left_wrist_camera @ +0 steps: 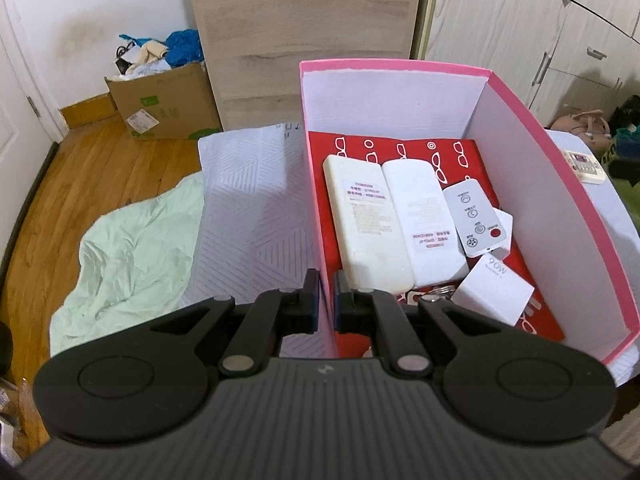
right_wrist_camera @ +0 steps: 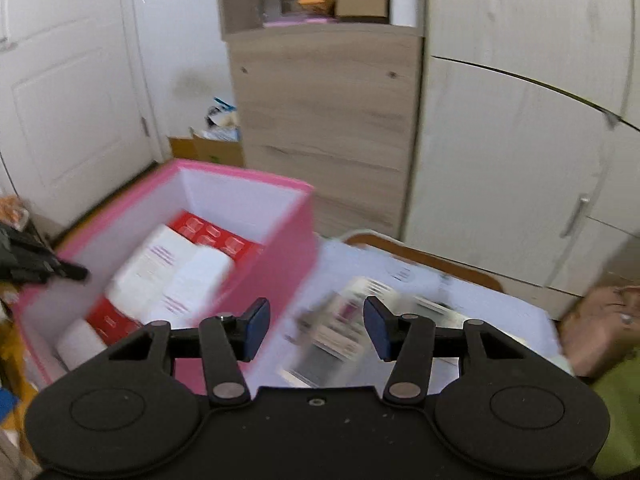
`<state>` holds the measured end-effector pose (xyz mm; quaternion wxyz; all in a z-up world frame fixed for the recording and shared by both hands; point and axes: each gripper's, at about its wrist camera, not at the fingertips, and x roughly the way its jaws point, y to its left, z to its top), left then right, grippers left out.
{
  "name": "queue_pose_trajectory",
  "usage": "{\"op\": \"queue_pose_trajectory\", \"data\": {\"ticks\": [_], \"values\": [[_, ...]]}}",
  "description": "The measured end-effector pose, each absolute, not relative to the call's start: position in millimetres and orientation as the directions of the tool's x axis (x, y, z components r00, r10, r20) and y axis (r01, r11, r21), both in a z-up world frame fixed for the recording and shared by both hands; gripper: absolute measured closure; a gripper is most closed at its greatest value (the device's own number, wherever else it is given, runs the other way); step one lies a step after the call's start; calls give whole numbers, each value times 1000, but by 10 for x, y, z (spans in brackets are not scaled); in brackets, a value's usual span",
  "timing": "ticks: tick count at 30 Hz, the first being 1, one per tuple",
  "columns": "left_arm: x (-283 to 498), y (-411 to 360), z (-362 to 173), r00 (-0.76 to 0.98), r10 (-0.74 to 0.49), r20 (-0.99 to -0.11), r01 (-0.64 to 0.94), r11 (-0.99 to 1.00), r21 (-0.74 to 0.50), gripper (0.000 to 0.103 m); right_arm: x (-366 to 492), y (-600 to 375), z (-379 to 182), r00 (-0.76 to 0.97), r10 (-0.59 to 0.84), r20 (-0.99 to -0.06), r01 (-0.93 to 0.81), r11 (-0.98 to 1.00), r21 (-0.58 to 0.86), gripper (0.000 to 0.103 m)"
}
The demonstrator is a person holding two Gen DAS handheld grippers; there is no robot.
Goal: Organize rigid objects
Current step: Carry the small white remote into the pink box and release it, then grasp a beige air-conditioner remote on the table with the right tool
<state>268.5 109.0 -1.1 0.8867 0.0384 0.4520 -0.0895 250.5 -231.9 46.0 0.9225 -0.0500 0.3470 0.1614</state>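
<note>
Pinched on the near wall of the pink box point(left_wrist_camera: 400, 74), the left gripper point(left_wrist_camera: 327, 300) steadies it on the pale cloth point(left_wrist_camera: 248, 200), its nose tilted steeply down. Inside, on a red board, lie two long white remotes point(left_wrist_camera: 368, 220), a white 90W charger point(left_wrist_camera: 494, 294) and a small grey remote point(left_wrist_camera: 478, 220). Jaws spread and empty, the right gripper point(right_wrist_camera: 316, 328) hangs just outside the box above a blurred white remote point(right_wrist_camera: 352, 320) on the cloth. By my reckoning a fetching step is under way; next it should drop over that remote and close.
</note>
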Motion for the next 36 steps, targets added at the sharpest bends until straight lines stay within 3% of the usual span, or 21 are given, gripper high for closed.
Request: {"op": "queue_pose_trajectory", "data": {"ticks": [8,10,12,19,22,25,30,36], "values": [[2709,1164,-14,560,-155,-814,183,981,-61,96,2464,-2800,-114,670,108,-735,-328,931,-162,46],[2713,1155,-13,559,-152,-815,180,982,-60,96,2473,-2854,-214,679,77,-730,-333,918,-214,42],[2719,1150,-14,560,-150,-815,177,982,-59,96,2488,-2880,-268,684,77,-725,-356,903,-239,36],[2707,1154,-13,561,-152,-814,178,982,-60,96,2786,-2926,-282,661,151,-735,-502,817,-283,35],[2703,1167,-14,563,-155,-812,187,981,-58,96,3020,-2945,-264,638,151,-755,-529,799,-287,23],[2700,1182,-16,563,-164,-810,195,979,-63,96,3180,-2900,-267,637,149,-756,-576,744,-339,23],[2696,1177,-11,565,-168,-808,201,978,-62,96,3535,-2921,-355,516,227,-826,-641,742,-196,21],[2691,1172,-18,567,-176,-805,214,975,-63,95,3674,-2926,-423,506,247,-827,-659,729,-186,17]]}}
